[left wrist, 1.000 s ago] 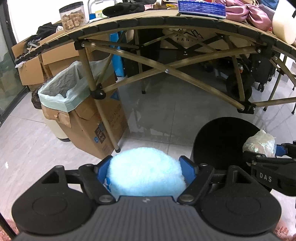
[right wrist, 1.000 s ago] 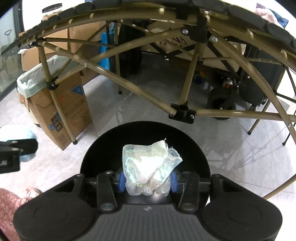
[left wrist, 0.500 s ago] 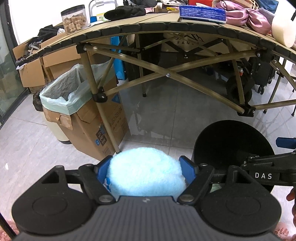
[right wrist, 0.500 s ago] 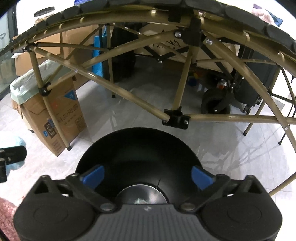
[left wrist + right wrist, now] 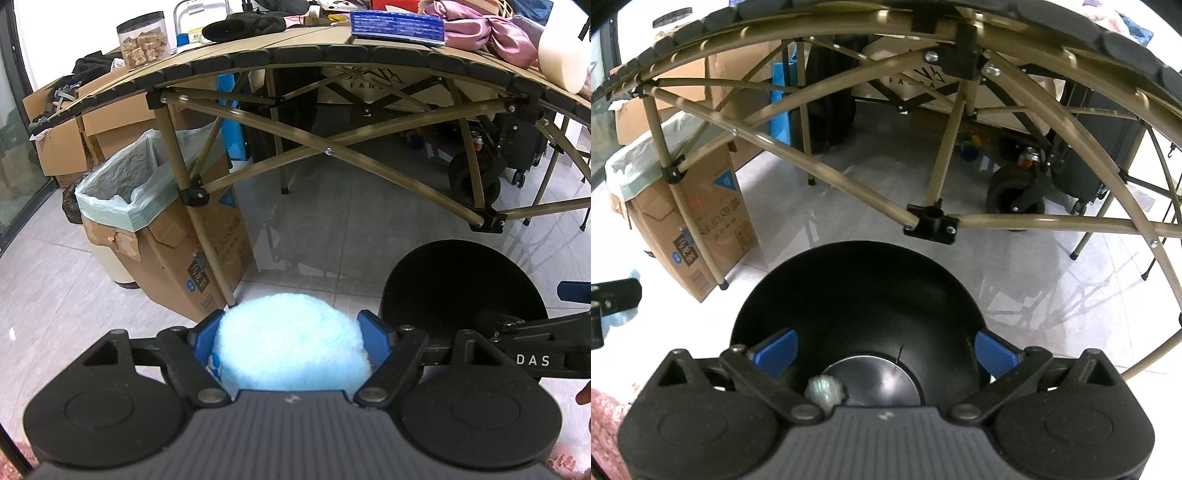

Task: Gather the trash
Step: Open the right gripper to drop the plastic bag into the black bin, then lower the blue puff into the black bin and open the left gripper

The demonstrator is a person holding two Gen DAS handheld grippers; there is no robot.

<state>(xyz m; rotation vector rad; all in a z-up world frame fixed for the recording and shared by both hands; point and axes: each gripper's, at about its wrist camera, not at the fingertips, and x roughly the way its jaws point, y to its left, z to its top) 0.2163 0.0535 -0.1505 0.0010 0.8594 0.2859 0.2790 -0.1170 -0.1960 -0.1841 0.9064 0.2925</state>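
My left gripper [image 5: 291, 341] is shut on a fluffy light-blue ball [image 5: 290, 350], both blue pads pressed into its sides. A round black bin [image 5: 461, 288] stands on the floor to its right. Directly over that black bin [image 5: 857, 295] my right gripper [image 5: 884, 350] stands wide open, nothing between its blue pads. A crumpled clear plastic wrapper [image 5: 823, 391] lies at the bin's bottom, half hidden by the gripper body. The right gripper's arm [image 5: 535, 358] reaches in from the right edge of the left wrist view.
A folding table [image 5: 332, 59] with crossed tan legs [image 5: 938, 218] spans the back, loaded with a jar, a blue box and pink cloth. A cardboard box lined with a pale green bag [image 5: 147, 195] stands at its left leg. Wheeled gear sits under the table.
The right gripper opened wide and let go of the plastic wrapper, which dropped into the black bin. The left gripper kept still on the blue ball.
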